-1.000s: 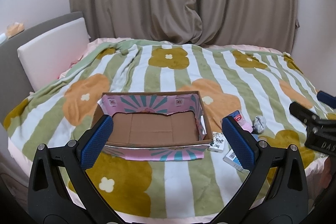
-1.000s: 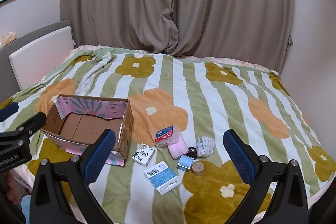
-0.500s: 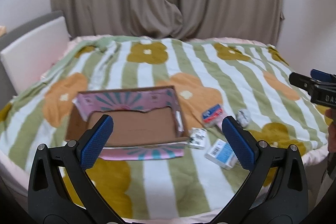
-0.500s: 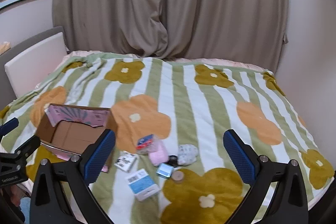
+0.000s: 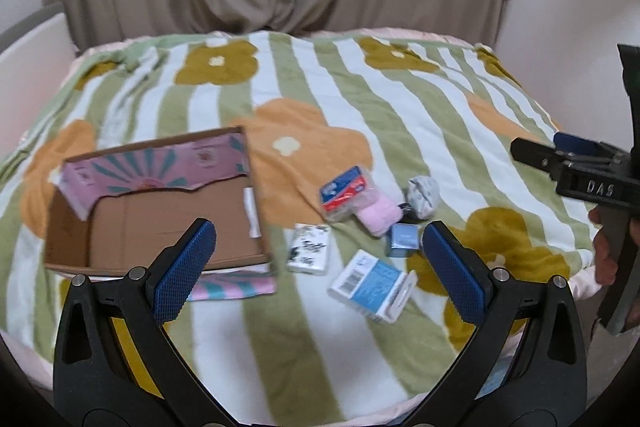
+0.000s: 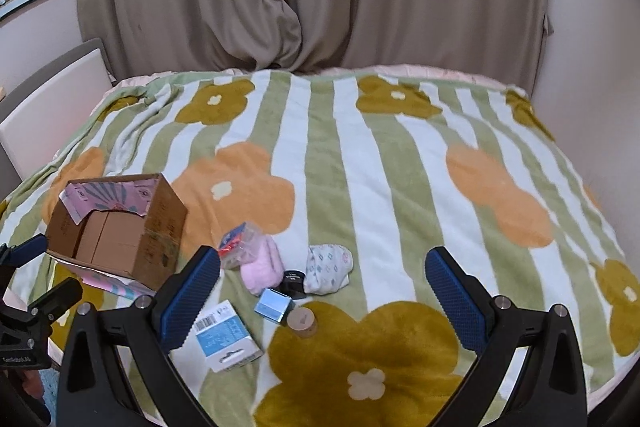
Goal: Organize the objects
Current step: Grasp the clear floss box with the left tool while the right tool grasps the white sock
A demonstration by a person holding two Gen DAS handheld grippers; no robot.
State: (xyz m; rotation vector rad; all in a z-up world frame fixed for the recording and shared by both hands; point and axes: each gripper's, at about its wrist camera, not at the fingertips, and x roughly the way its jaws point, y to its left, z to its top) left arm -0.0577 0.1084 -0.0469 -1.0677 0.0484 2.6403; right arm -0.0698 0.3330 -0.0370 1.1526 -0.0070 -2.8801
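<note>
**Two Open Claws Above a Pile of Little Things**

What could go wrong? The little things lie close together on the soft bed blanket (image 6: 360, 163). A claw that comes down on one could bump the next one and push it away. The small round wooden piece (image 6: 302, 321) could roll. The soft blanket could let a flat box sink, so the tips may slide over it and miss. The cardboard box (image 5: 160, 211) is light and empty, so a knock could shove it.

The left claw (image 5: 316, 263) is open wide and holds nothing. The right claw (image 6: 322, 291) is open wide too and holds nothing. Both hang above the near edge of the bed.

In the left view, the cardboard box sits at 10 o'clock from the left claw. The blue and white box (image 5: 372, 285) lies between its tips, a bit toward 3 o'clock. The black and white pack (image 5: 309, 247) is at 12 o'clock, very near.

In the right view, the pile is at 11 o'clock from the right claw. The pink soft roll (image 6: 262, 269) touches the red and blue pack (image 6: 240, 245). The white patterned bundle (image 6: 329, 269) is at 12 o'clock. The small shiny blue box (image 6: 273, 305) lies just beside the wooden piece. The cardboard box is far off at 9 o'clock.

No thing is in the box yet, so I think the job has just begun.
</note>
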